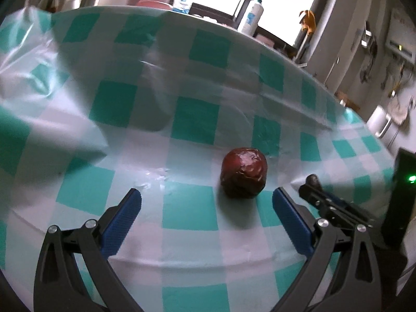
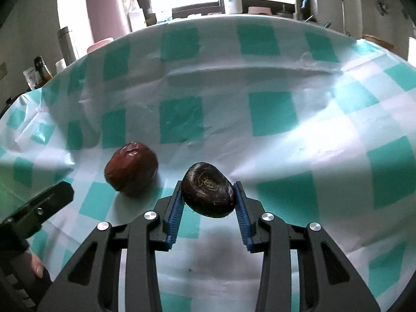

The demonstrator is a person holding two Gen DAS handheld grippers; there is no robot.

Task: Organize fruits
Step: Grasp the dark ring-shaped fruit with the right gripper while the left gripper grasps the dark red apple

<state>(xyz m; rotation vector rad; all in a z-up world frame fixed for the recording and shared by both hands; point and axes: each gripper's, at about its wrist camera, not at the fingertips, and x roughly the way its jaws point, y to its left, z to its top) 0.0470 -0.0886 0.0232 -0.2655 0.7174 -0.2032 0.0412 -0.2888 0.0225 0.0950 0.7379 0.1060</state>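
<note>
R gripper (image 2: 208, 195) clamped on dark fruit (image 2: 208, 193), L gripper (image 1: 206, 202) wide

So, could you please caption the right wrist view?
Right gripper clamps a dark fruit beside a red date.

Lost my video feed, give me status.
Right gripper shut on dark fruit. Left gripper open, red fruit just ahead on checked cloth. Nothing in the way.

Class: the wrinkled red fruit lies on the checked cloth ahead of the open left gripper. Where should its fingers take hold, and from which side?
Grip the red fruit across its rounded middle, coming down from the near side with the left gripper. It sits free on the tablecloth, with clear space on both flanks, so one finger can likely pass each side.
</note>
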